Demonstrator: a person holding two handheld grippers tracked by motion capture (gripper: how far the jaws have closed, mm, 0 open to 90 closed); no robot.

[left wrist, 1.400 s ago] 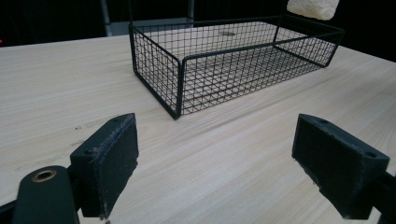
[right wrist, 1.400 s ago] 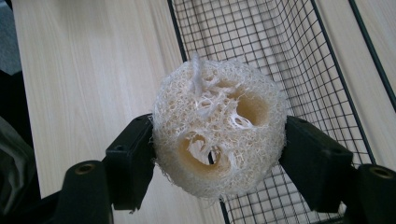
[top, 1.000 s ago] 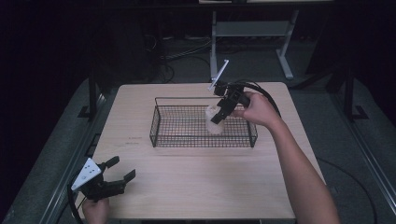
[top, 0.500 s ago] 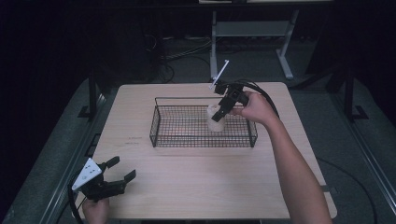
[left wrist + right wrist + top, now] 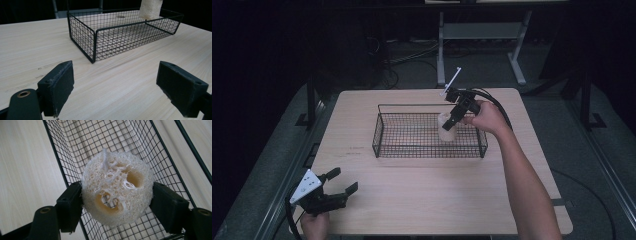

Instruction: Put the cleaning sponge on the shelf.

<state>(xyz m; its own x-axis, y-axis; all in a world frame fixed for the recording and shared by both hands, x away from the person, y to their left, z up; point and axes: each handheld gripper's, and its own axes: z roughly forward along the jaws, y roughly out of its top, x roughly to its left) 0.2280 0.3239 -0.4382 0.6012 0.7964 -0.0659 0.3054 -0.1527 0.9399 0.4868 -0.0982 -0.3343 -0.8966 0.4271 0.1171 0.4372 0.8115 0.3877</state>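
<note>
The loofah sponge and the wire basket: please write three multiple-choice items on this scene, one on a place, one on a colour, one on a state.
1. Where is the loofah sponge?
A. Flat on the bare table beside the basket
B. Over the wire basket, between the right gripper's pads
C. Between the left gripper's pads

2. What colour is the wire basket?
A. Black
B. White
C. Red

3. How are the left gripper's jaws?
A. Shut on the sponge
B. Shut on the basket's rim
C. Open, with nothing between them

Key: 1 B, the right gripper view shows both pads pressing the sponge's sides with basket mesh below. 2 A, its wires are black in each view. 3 C, the left gripper view shows the pads wide apart over bare table.
</note>
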